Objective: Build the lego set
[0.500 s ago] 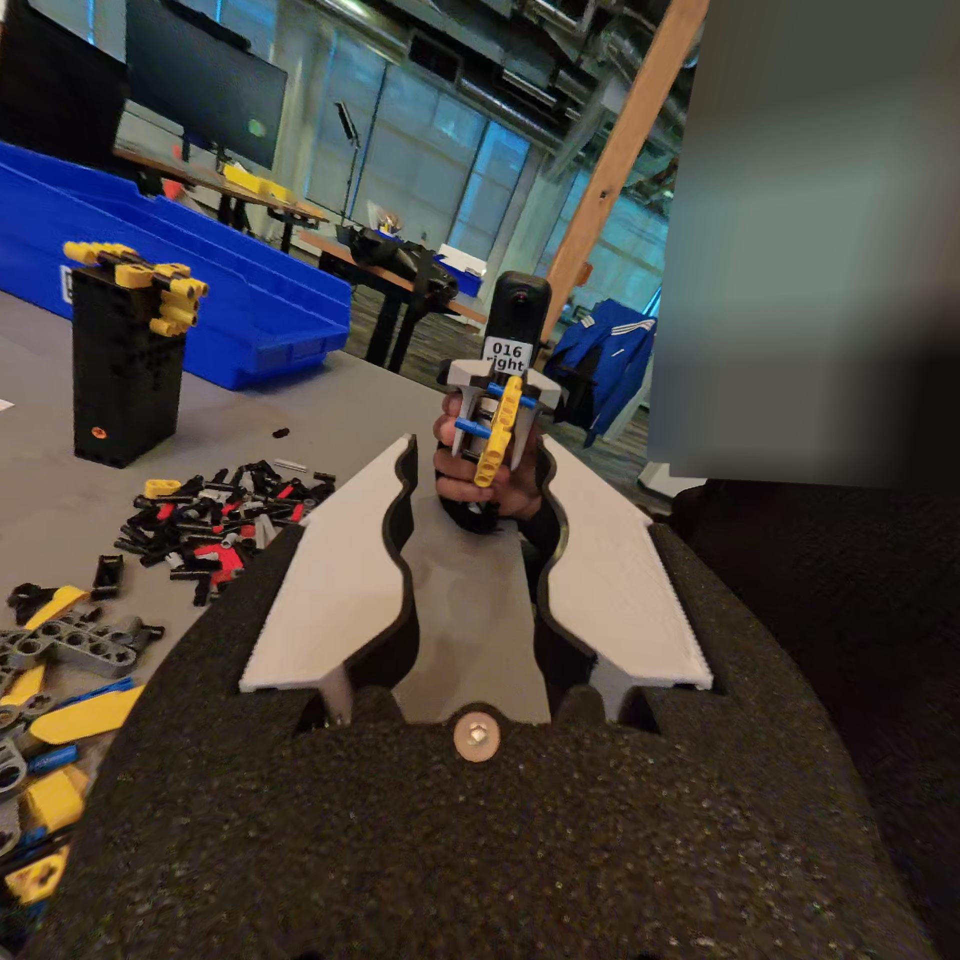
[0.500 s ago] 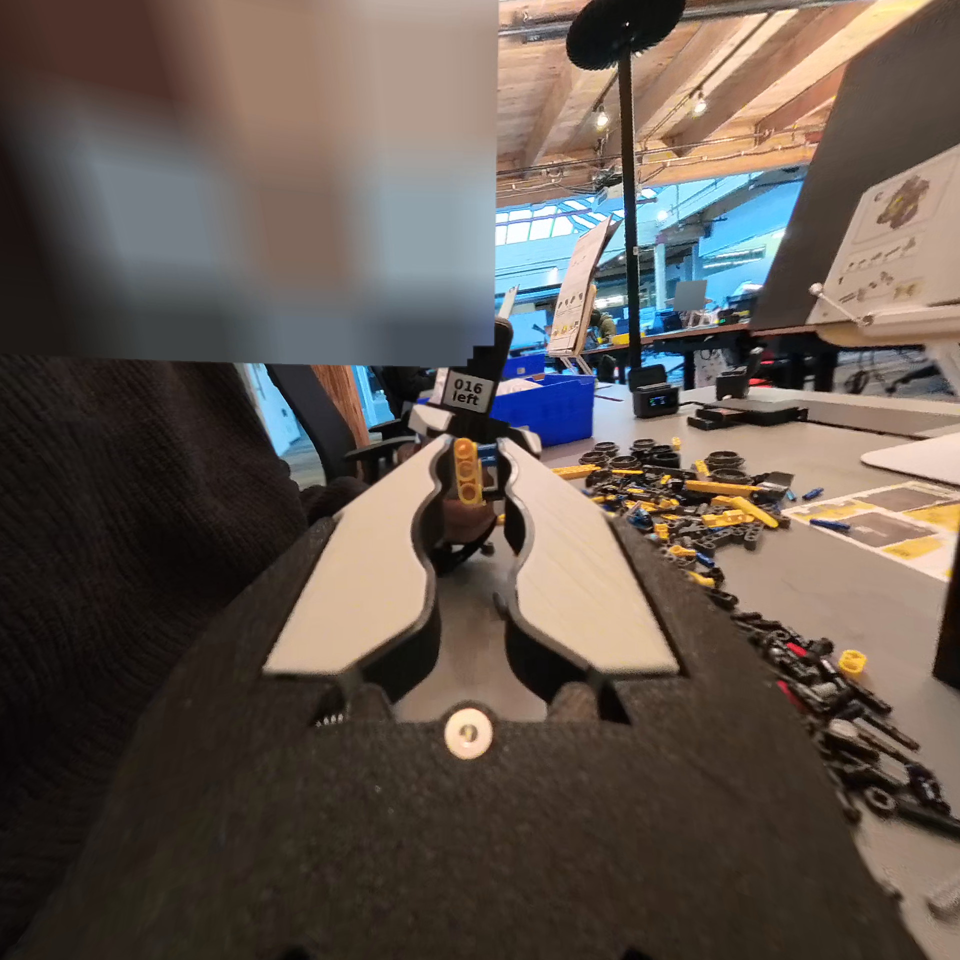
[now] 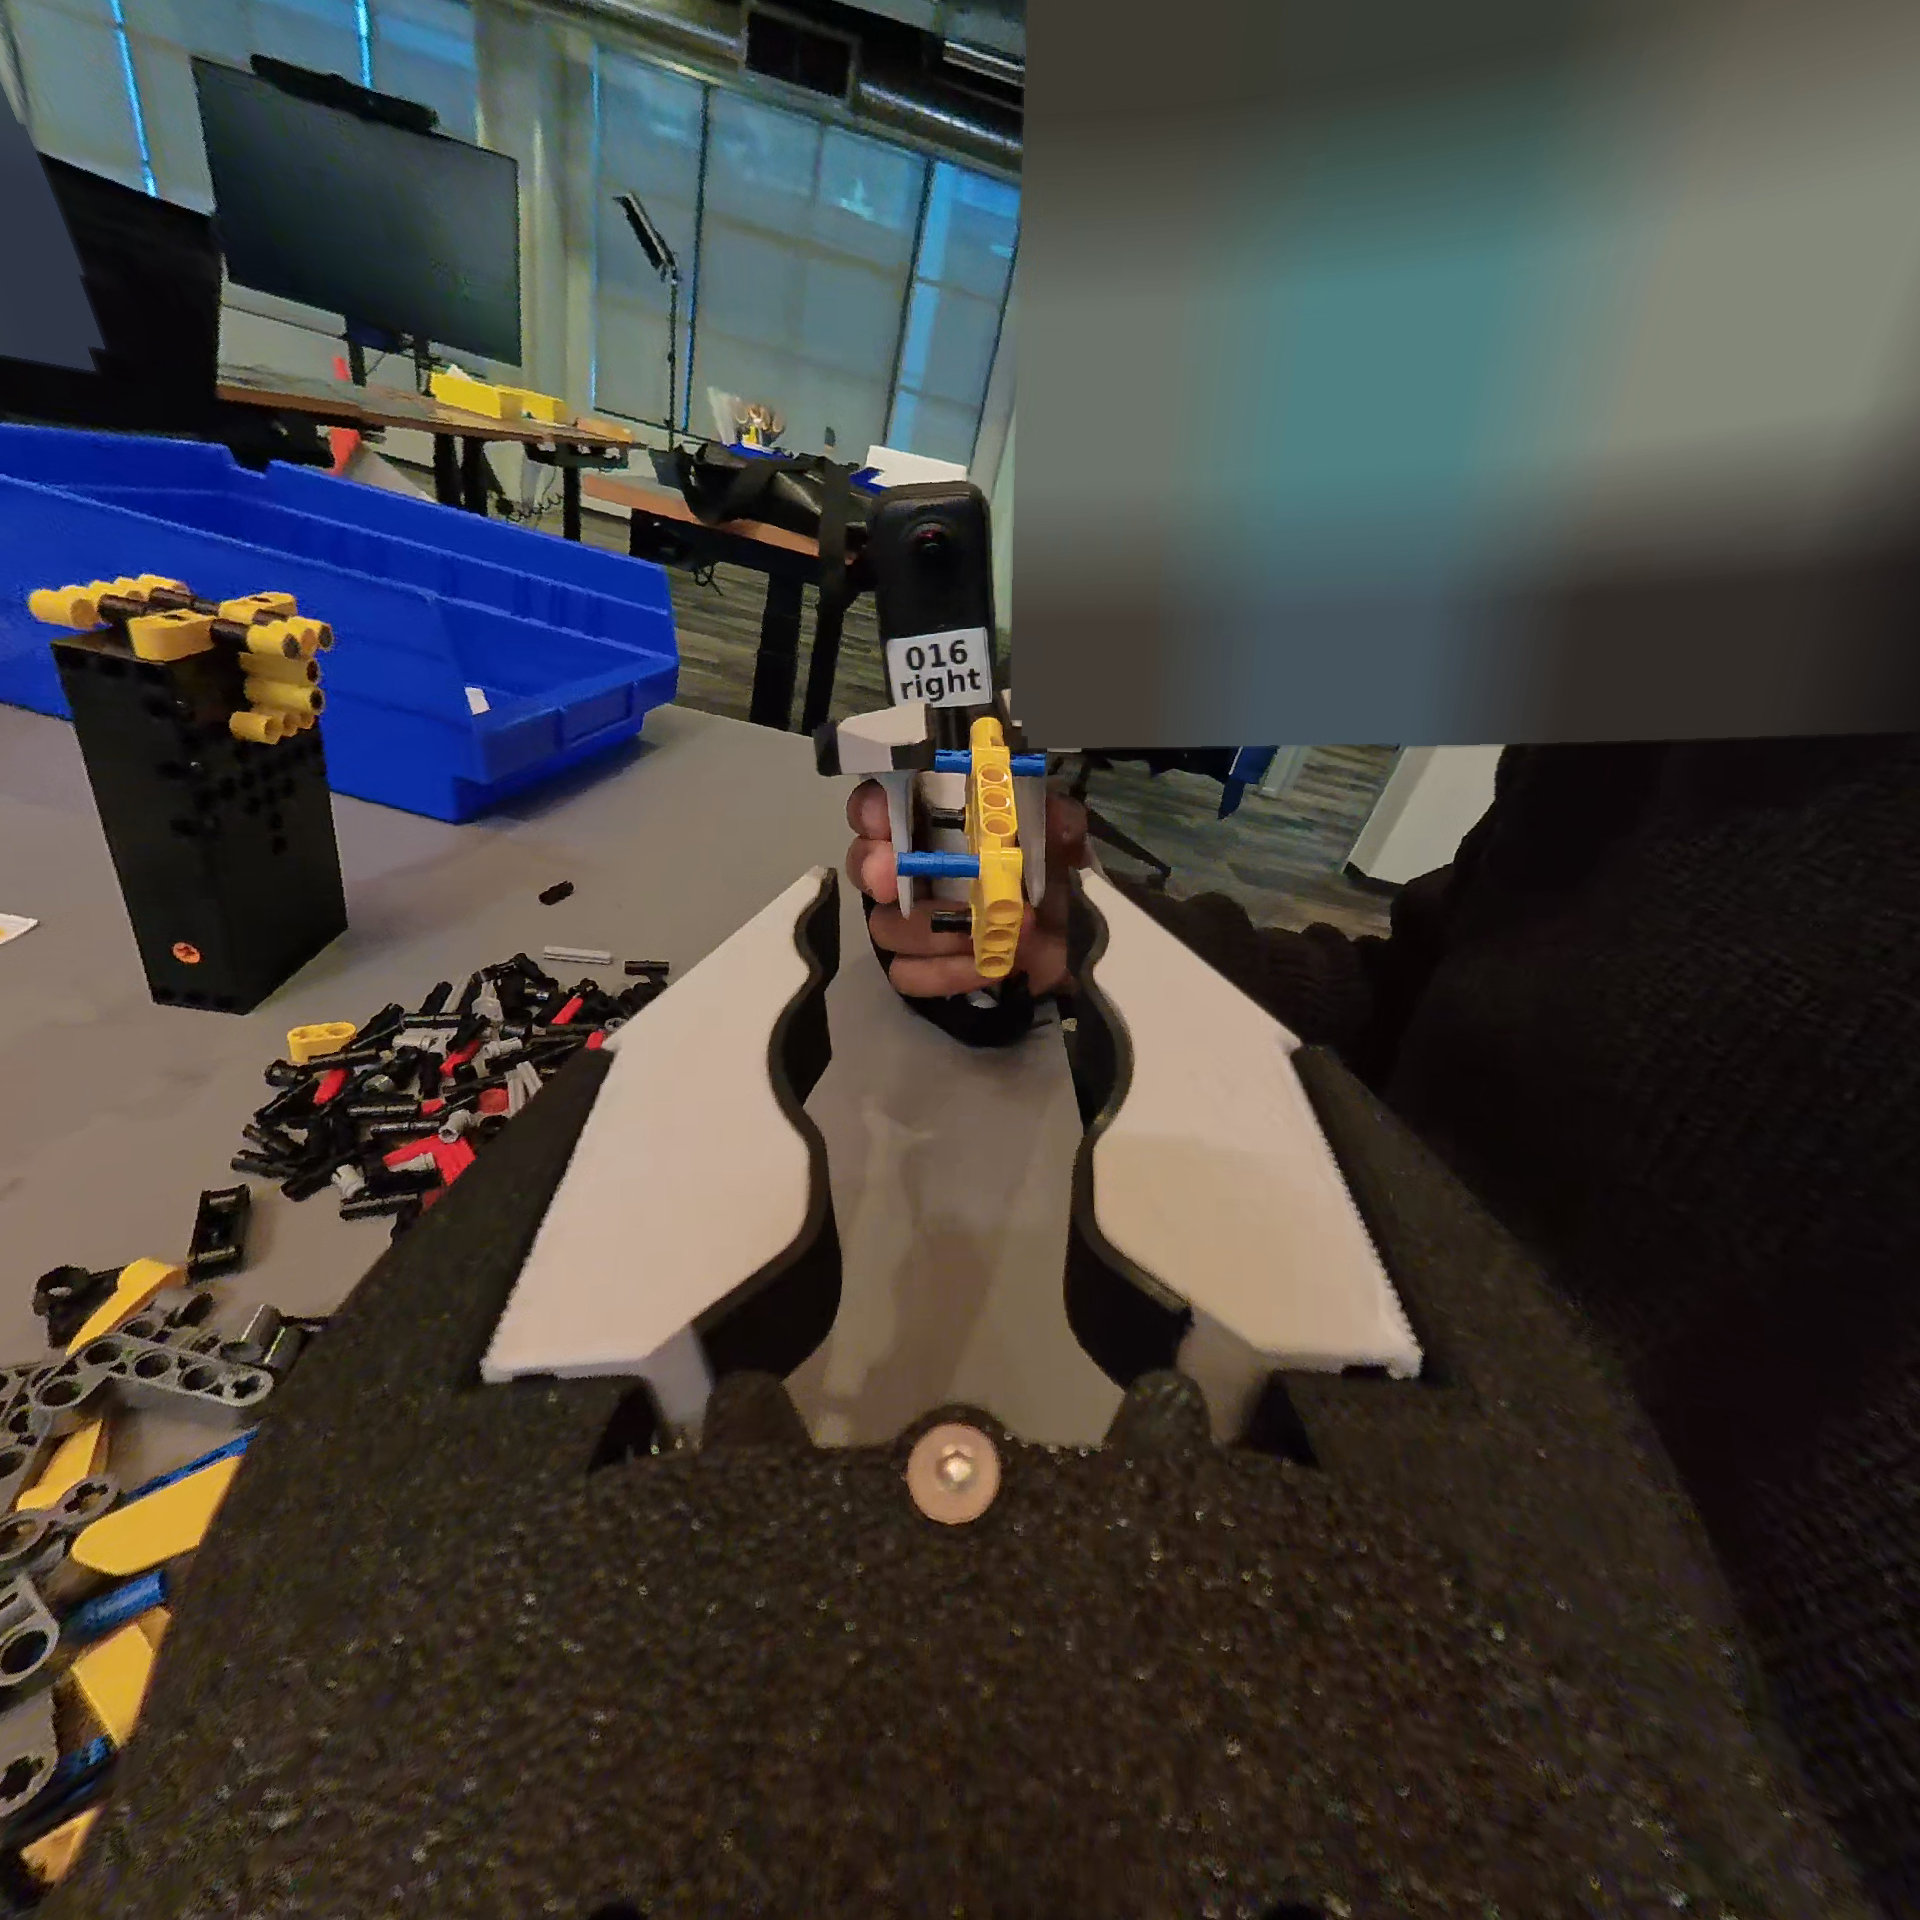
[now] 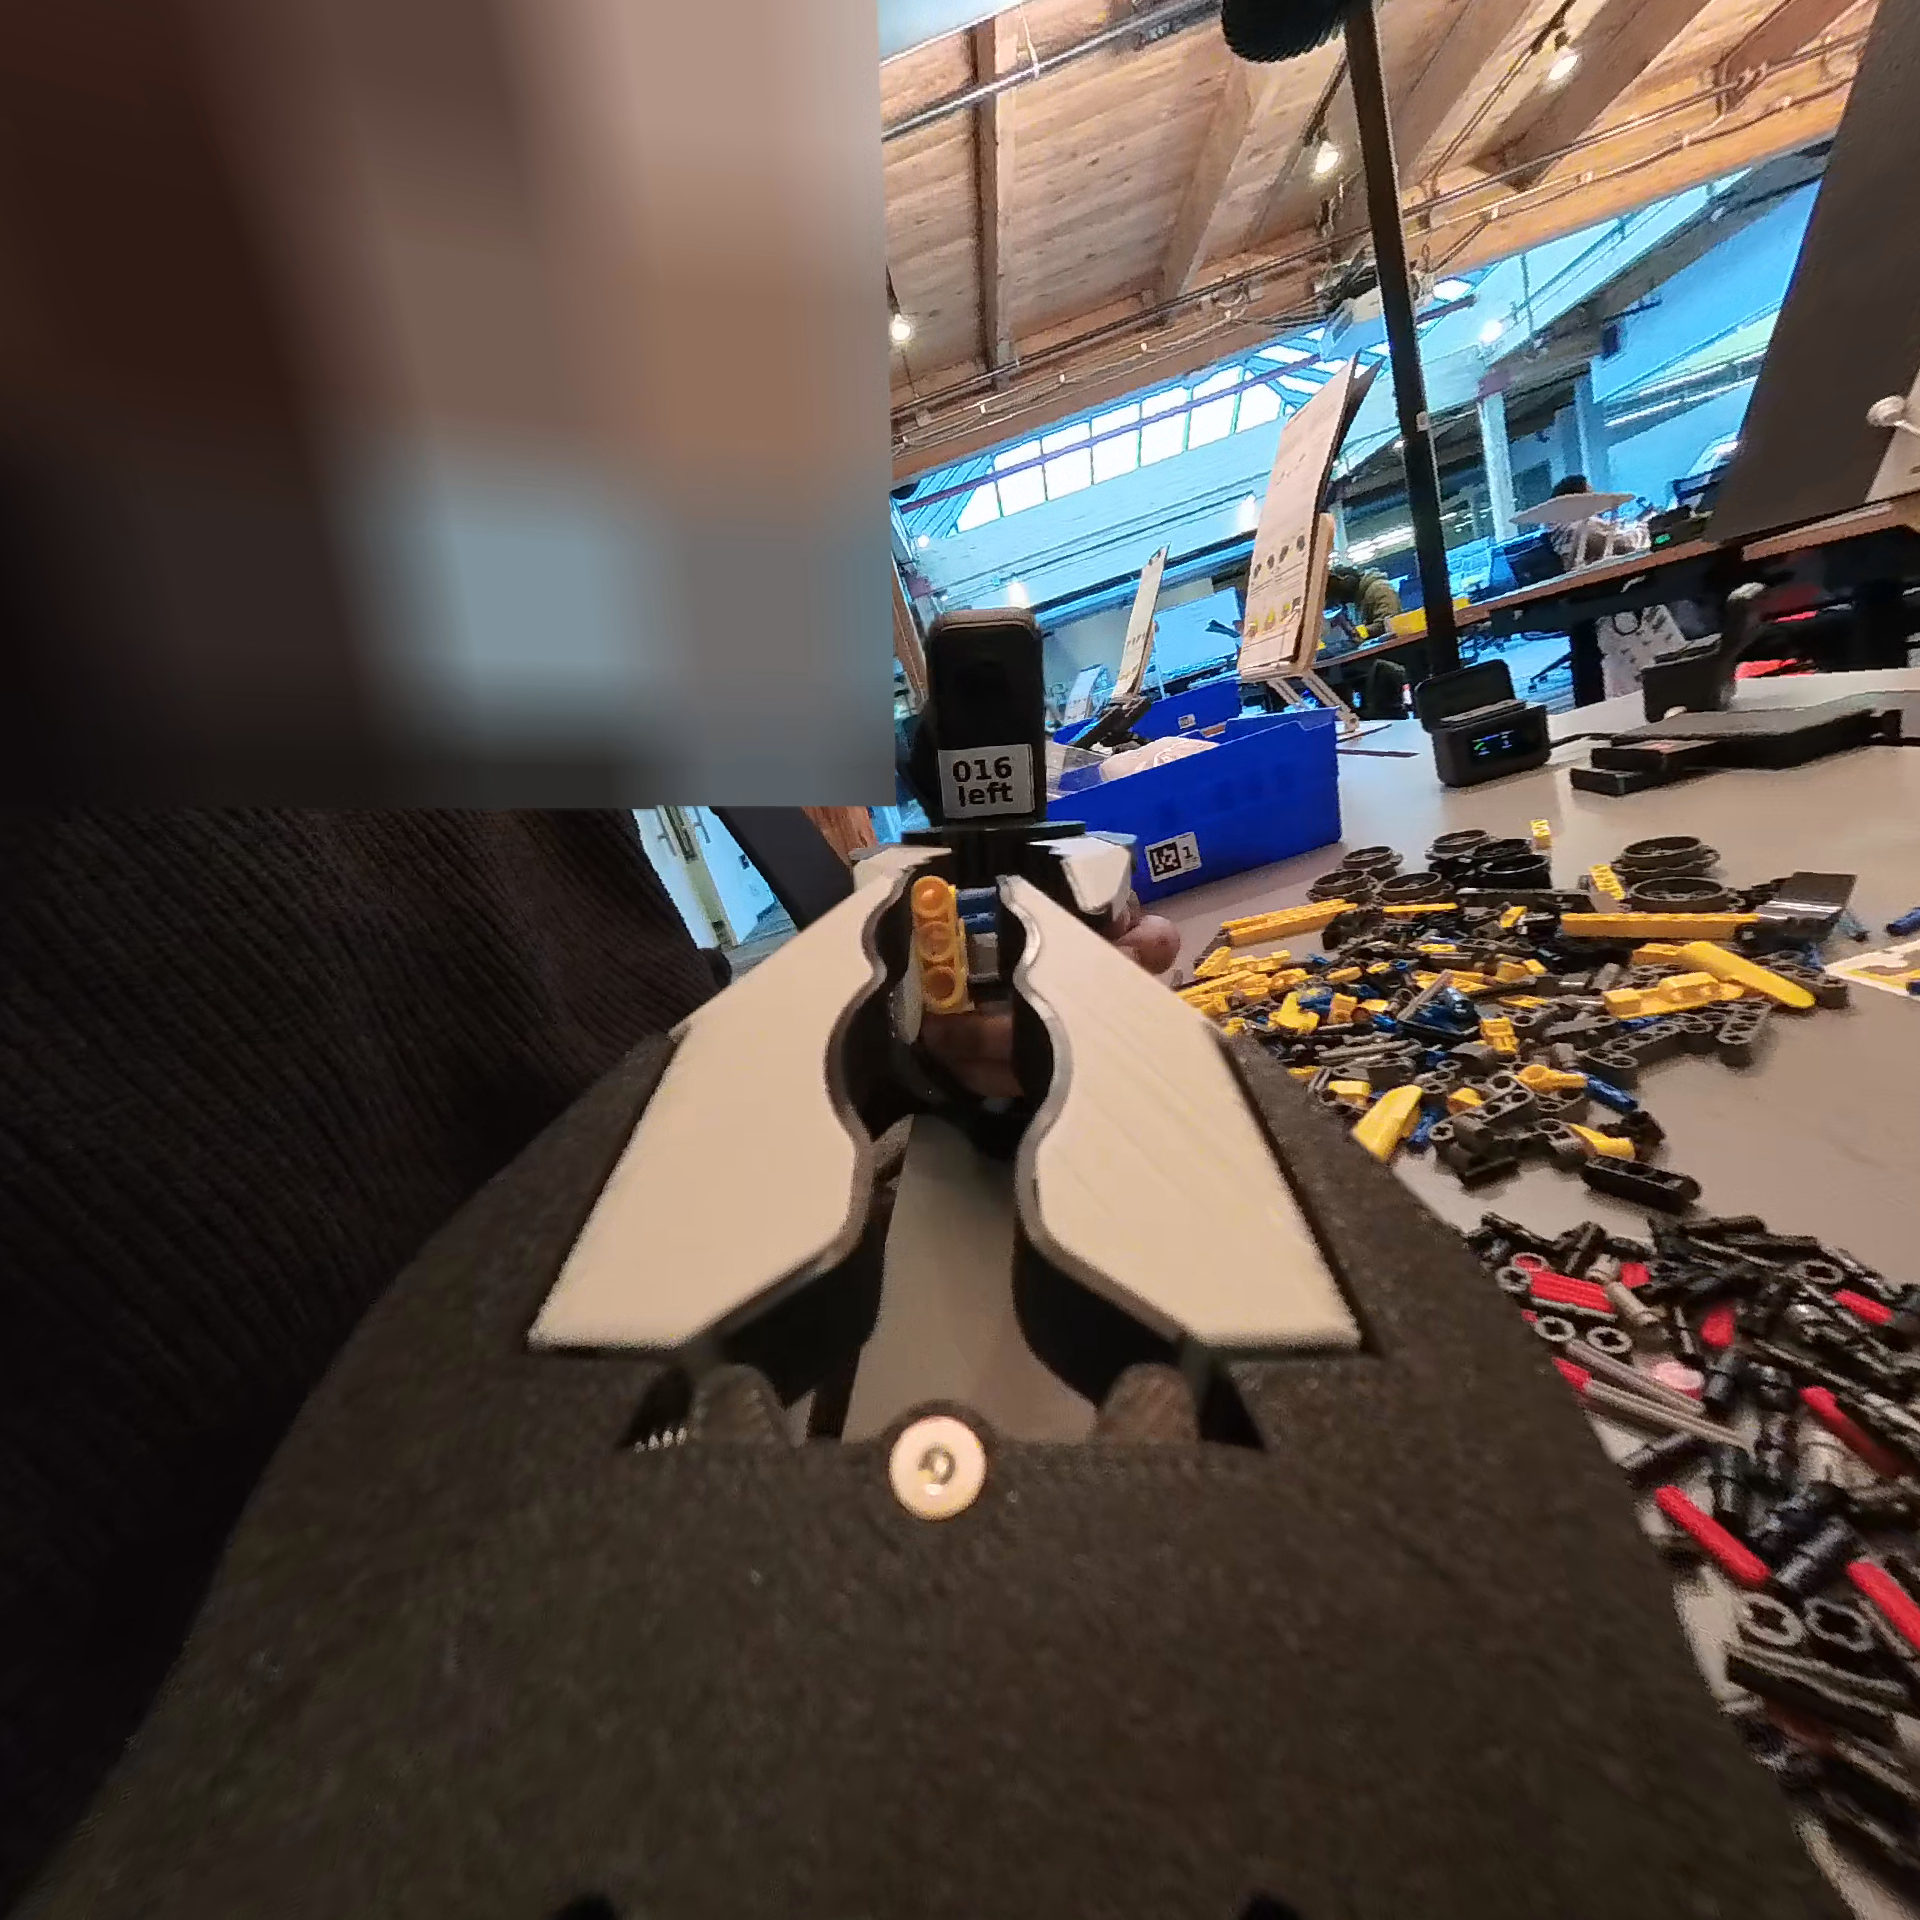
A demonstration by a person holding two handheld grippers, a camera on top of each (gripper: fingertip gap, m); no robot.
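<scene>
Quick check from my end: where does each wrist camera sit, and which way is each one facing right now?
Left wrist view: on the left gripper, open, facing the right gripper, which clamps a yellow beam; a hand and dark sleeve show.
Right wrist view: on the right gripper, facing the left gripper's camera and the parts pile; a dark sweater shows.
Shared: the beam and the grey table.

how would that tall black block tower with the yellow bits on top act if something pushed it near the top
The tall black tower would probably tip rather than slide: it stands upright on a narrow base on the grey table. The yellow and black piece sits on top and overhangs one side, so a knock may shake it off. The tower looks built of rigid plastic bricks, so likely stiff.
</scene>
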